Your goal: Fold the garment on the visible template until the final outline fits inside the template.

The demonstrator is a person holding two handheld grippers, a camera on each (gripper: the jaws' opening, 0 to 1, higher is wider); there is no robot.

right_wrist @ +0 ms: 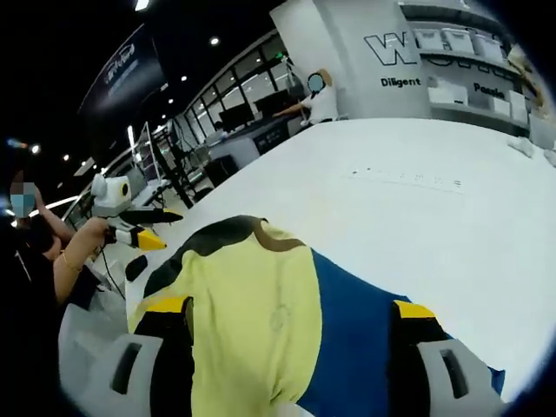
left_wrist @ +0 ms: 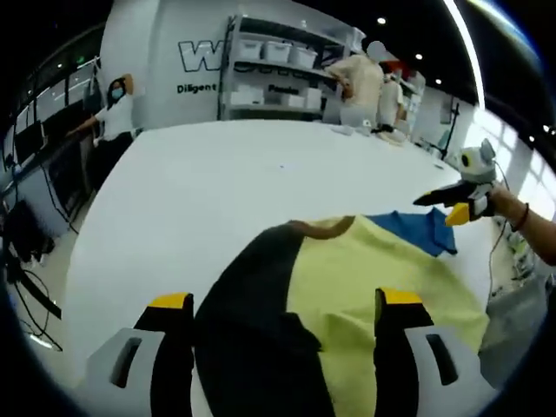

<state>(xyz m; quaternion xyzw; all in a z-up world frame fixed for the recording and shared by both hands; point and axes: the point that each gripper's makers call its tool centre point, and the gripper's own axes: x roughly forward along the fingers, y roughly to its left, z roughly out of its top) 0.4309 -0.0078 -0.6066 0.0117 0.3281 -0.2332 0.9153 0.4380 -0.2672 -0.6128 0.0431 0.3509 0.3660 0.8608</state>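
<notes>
One garment (left_wrist: 347,304), a soft cloth top in three colour panels of black, pale yellow and blue with a brown neck trim, lies spread on one large white table (left_wrist: 217,182). Two hand-held grippers with grey bodies and yellow-tipped black jaws are present. In the left gripper view, the left gripper (left_wrist: 287,302) rises from the bottom with its two jaws spread wide and released, nothing between them; the garment lies directly ahead, its black panel towards the left jaw and its yellow panel running under the right jaw, the blue panel beyond at the far right. At that view's right edge the right gripper (left_wrist: 452,207) hangs above the table just past the blue panel, carried by one hand (left_wrist: 504,204) with a band at the wrist. In the right gripper view, the left gripper (right_wrist: 155,228) shows at the left, held by one hand (right_wrist: 82,243) near the black edge of the garment (right_wrist: 261,313). The right gripper (right_wrist: 291,306) has its jaws parted and unclenched, the yellow and blue panels lying between and ahead of them. One row of small marks (right_wrist: 404,178) sits on the table (right_wrist: 452,226) farther off.
</notes>
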